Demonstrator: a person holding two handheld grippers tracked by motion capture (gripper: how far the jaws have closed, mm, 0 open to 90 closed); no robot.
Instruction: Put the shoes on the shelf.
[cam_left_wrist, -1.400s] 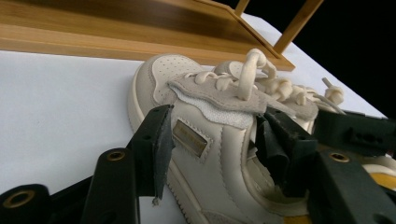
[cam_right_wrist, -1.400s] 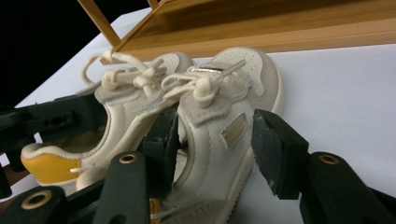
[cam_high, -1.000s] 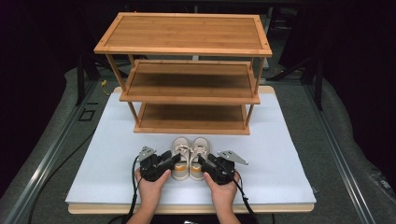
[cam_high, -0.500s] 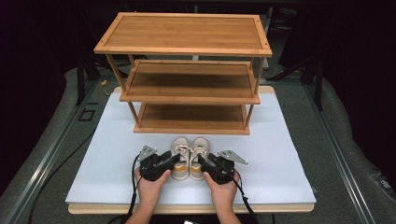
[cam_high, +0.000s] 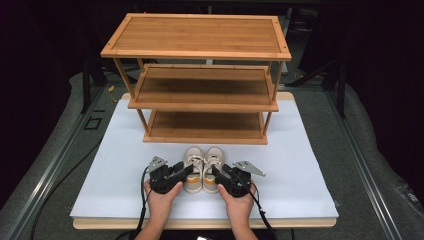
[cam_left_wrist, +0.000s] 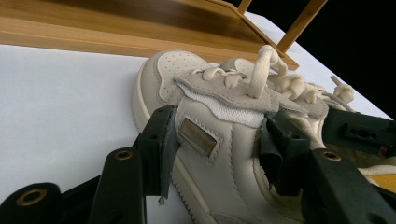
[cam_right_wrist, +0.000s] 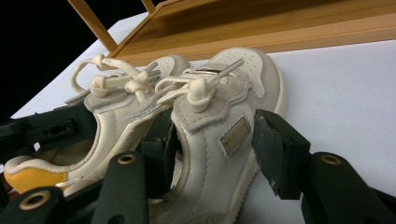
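The left hand-held gripper has its jaws set around the left shoe of a small cream pair. In the left gripper view one pad lies against the outer side of that shoe, just beside the little metal tag, and the other pad sits inside the collar under the tongue; the jaws are wide, clenched on the shoe's side wall as far as I can see. The right hand-held gripper mirrors it on the right shoe: in the right gripper view one pad presses the outer side of that shoe near its tag, and the other jaw reaches down into the opening. Each gripper is held in a hand coming in from the near edge, the left hand and the right hand, with a black cable trailing back from the left one.

The two shoes stand side by side, touching, toes pointing away from the person, on the white surface. Their laces are tied in loose bows, and a yellow-orange lining shows at the heel. Just beyond the toes stands a three-tier wooden shoe rack, its lowest shelf near the shoes. Its shelves are bare.
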